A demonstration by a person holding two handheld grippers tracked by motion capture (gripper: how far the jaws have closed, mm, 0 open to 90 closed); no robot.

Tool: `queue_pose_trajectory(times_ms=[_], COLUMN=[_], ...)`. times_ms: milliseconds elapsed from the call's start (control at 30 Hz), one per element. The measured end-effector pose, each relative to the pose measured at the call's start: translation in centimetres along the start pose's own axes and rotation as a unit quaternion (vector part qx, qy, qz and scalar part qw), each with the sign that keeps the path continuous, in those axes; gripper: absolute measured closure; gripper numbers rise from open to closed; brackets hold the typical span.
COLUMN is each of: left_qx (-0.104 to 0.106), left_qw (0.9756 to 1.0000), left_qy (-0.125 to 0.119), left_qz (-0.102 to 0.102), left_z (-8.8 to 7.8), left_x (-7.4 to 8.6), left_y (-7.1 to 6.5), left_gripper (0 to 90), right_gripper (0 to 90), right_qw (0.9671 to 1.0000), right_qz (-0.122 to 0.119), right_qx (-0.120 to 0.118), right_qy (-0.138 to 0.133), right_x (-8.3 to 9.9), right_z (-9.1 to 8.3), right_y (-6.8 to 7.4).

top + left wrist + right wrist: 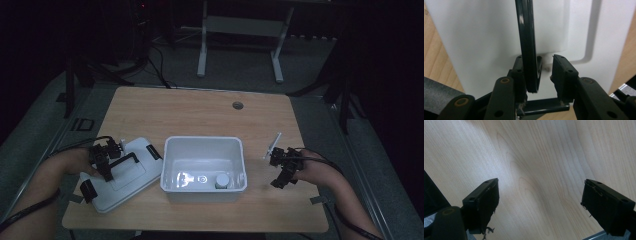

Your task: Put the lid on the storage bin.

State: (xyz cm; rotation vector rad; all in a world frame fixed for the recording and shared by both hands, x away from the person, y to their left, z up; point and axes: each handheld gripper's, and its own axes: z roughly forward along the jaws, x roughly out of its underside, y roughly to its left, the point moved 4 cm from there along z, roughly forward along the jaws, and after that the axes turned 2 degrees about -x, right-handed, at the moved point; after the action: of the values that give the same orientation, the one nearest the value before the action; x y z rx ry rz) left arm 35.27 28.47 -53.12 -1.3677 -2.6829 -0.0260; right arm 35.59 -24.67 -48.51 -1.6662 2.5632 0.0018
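Lid, smooth white plastic, lies flat; left tongs straddle its black handle, right tongs apart.

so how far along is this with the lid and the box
Done: the white lid is off and lies on the table left of the open box. In hand: the left claw straddles the lid's black handle, a gap still showing. The right claw is open over bare wood. Left: whatever follows with the lid.

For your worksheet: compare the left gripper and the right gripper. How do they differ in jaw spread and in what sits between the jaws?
The left gripper has its jaws drawn close; the right gripper has its jaws spread wide. The left one has the lid's black handle between its jaws; the right one has bare wooden table. Both have black jaws.
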Motion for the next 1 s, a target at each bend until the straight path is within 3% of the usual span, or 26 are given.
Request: queue_pose_trajectory(times_ms=[300,433,667,867,1000], left_qx=[-0.007,-0.009,-0.005,-0.009,-0.011], left_qw=[0.9998,0.9994,0.9989,0.999,0.999], left_qy=[0.01,0.021,0.002,-0.001,-0.016], left_qz=[-0.016,-0.026,-0.046,-0.045,-0.041], left_z=[0.0,0.2,0.2,-0.2,-1.4], left_x=[-0.3,-0.4,-0.1,0.1,0.5], left_y=[0.2,-0.4,-0.3,-0.2,-0.2], left_gripper=[75.0,82.2,83.5,83.6,83.6], right_gripper=[14.2,14.2,14.2,14.2,14.2], right_qw=[0.9999,1.0,0.9999,0.9999,0.9998], right_qz=[0.003,0.006,0.011,0.016,0.018], right_qx=[0.0,0.0,0.0,-0.003,-0.004], right_qy=[0.011,0.007,0.004,0.0,-0.002], right_x=[0.6,0.7,0.8,1.0,1.2], right_z=[1.3,1.7,1.9,2.2,2.2], right_y=[0.1,0.2,0.1,0.2,0.1])
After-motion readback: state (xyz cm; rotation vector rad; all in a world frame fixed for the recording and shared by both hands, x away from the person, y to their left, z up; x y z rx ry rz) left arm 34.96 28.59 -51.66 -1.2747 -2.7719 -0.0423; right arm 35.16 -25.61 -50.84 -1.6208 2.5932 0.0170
